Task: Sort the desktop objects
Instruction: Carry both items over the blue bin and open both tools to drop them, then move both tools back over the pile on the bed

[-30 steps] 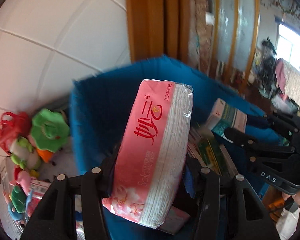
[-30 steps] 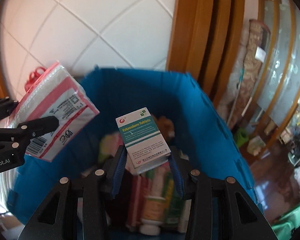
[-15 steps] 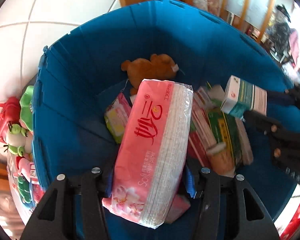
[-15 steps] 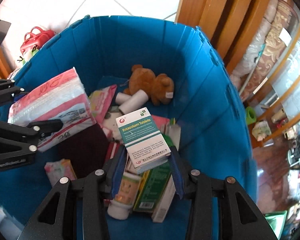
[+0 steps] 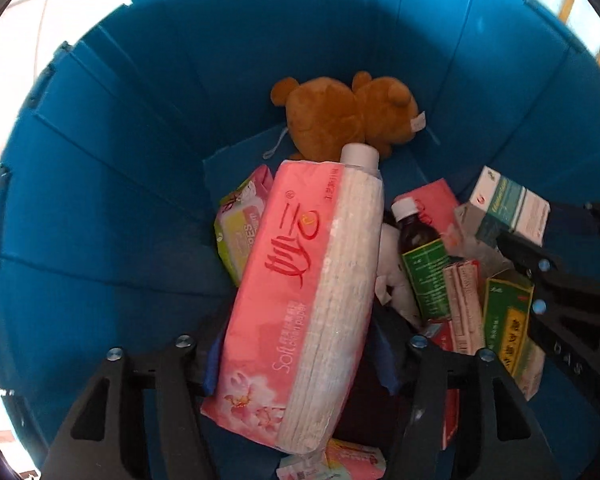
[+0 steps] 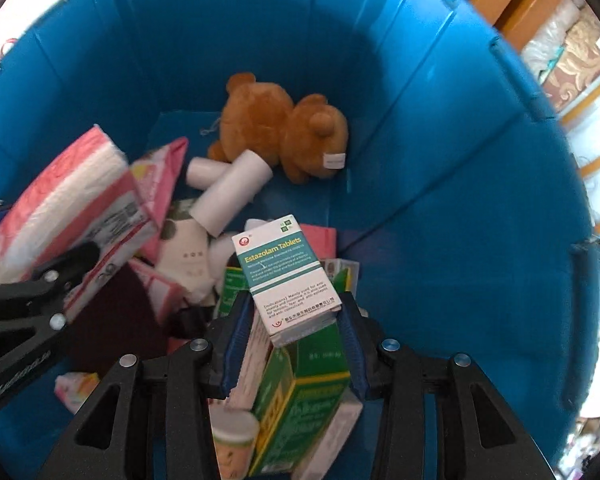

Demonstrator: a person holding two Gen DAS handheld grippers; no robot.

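Observation:
A pink tissue pack sits tilted between the jaws of my left gripper, which are opening; a dark gap shows beside its right pad. The pack also shows at the left of the right wrist view, low over the pile. My right gripper is shut on a white and teal tablet box, which pokes in from the right in the left wrist view. Both grippers point down into a deep blue bin.
On the bin floor lie a brown teddy bear, white tubes, a wipes pack, a brown bottle, a green box and several other cartons. The bin wall rises all around.
Both grippers have tipped downward and sunk from above the rim deep into the bin. The left jaws have widened around the tissue pack, which has tilted. The right grip is unchanged.

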